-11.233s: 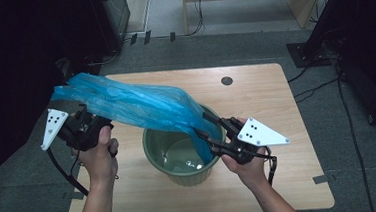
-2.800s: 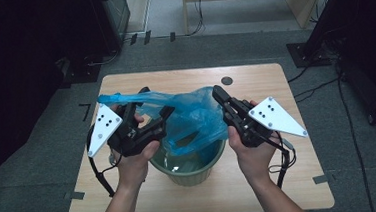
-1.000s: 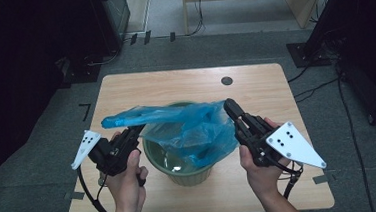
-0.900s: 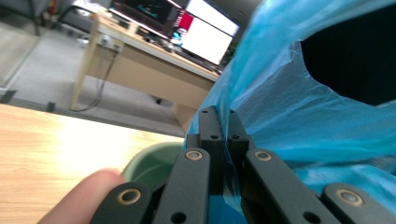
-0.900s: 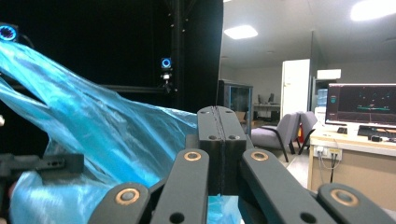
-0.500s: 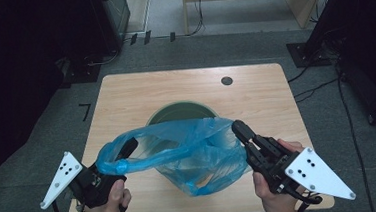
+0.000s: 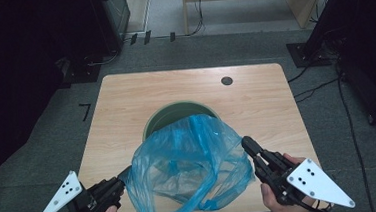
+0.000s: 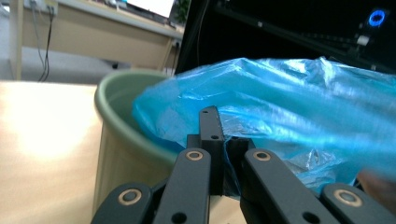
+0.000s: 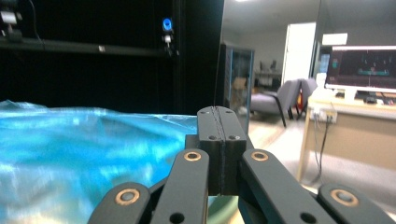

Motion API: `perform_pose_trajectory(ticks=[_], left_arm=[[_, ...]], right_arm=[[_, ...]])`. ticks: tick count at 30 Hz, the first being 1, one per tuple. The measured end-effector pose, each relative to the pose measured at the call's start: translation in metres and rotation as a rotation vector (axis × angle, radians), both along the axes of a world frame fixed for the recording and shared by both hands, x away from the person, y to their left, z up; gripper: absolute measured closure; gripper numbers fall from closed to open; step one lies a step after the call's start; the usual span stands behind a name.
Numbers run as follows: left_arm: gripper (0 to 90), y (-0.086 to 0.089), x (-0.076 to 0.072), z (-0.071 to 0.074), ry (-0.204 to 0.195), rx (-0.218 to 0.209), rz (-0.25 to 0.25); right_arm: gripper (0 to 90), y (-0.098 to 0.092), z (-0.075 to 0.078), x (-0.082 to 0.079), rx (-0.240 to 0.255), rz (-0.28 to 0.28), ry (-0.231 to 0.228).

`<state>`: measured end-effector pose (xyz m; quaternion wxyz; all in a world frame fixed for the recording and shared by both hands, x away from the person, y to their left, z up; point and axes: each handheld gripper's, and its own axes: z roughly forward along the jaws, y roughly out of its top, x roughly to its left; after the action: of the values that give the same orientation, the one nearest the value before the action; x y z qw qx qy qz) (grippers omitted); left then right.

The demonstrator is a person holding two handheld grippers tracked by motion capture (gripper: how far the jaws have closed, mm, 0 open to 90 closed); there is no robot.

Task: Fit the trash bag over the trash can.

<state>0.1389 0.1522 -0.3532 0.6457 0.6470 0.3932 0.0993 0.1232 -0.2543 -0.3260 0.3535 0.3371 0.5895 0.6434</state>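
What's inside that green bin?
The far inner wall of the green bin shows bare. The blue bag, stretched between both grippers, covers the rest, so its bottom is hidden.

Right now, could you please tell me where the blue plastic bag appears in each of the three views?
High view: the blue plastic bag is at lower centre, stretched between both grippers, over the near rim of the green bucket.
Left gripper view: it spreads from centre to the right edge, above the jaws.
Right gripper view: it covers the lower left, left of the jaws.
Shared landmark: the green bucket, seen in the high and left gripper views.
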Motion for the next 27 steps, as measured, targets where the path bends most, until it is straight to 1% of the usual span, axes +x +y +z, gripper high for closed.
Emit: perform_pose_trajectory(ticks=[1, 3, 5, 6, 7, 8, 10, 11, 12, 14, 15, 16, 18, 20, 22, 24, 25, 27], left_arm=[[90.0, 0.0, 0.0, -0.006, 0.01, 0.014, 0.004], [90.0, 0.0, 0.004, -0.02, 0.023, 0.038, 0.014], [90.0, -0.003, 0.011, -0.034, 0.025, 0.085, 0.053], [90.0, -0.003, 0.016, -0.04, 0.033, 0.104, 0.063], [90.0, -0.004, 0.021, -0.047, 0.051, 0.109, 0.065], [90.0, -0.005, 0.025, -0.052, 0.058, 0.128, 0.072], [90.0, -0.007, 0.032, -0.062, 0.054, 0.17, 0.09], [90.0, -0.007, 0.035, -0.064, 0.047, 0.187, 0.104], [90.0, -0.006, 0.037, -0.065, 0.034, 0.191, 0.118], [89.7, -0.002, 0.043, -0.063, 0.004, 0.174, 0.149], [89.1, 0.001, 0.046, -0.061, -0.02, 0.157, 0.16], [88.4, 0.003, 0.048, -0.057, -0.043, 0.152, 0.174], [86.9, 0.006, 0.053, -0.05, -0.079, 0.132, 0.191], [86.3, 0.007, 0.062, -0.043, -0.099, 0.116, 0.212], [86.5, 0.006, 0.069, -0.04, -0.107, 0.085, 0.219], [87.2, 0.004, 0.079, -0.038, -0.102, 0.05, 0.22], [87.3, 0.002, 0.084, -0.038, -0.098, 0.039, 0.222], [88.5, -0.002, 0.094, -0.04, -0.074, 0.022, 0.225]], right_arm=[[90.0, -0.001, -0.006, -0.002, -0.009, -0.002, 0.012], [90.0, -0.001, -0.02, -0.001, -0.028, -0.006, 0.051], [90.0, -0.001, -0.036, 0.004, -0.043, -0.011, 0.1], [90.0, -0.001, -0.044, 0.007, -0.053, -0.023, 0.117], [90.0, -0.001, -0.052, 0.012, -0.057, -0.029, 0.135], [90.0, -0.002, -0.058, 0.016, -0.058, -0.035, 0.155], [90.0, -0.004, -0.068, 0.025, -0.062, -0.049, 0.179], [90.0, -0.005, -0.07, 0.03, -0.071, -0.06, 0.178], [90.0, -0.007, -0.072, 0.034, -0.072, -0.072, 0.18], [90.0, -0.012, -0.073, 0.044, -0.069, -0.085, 0.176], [90.0, -0.014, -0.072, 0.049, -0.066, -0.086, 0.165], [90.0, -0.016, -0.071, 0.053, -0.061, -0.088, 0.16], [90.0, -0.018, -0.068, 0.062, -0.051, -0.085, 0.155], [90.0, -0.018, -0.063, 0.07, -0.048, -0.066, 0.141], [90.0, -0.013, -0.058, 0.078, -0.053, -0.043, 0.129], [90.0, -0.006, -0.054, 0.086, -0.06, -0.04, 0.121], [90.0, -0.003, -0.052, 0.091, -0.06, -0.028, 0.131], [90.0, 0.005, -0.052, 0.102, -0.083, -0.033, 0.145]])
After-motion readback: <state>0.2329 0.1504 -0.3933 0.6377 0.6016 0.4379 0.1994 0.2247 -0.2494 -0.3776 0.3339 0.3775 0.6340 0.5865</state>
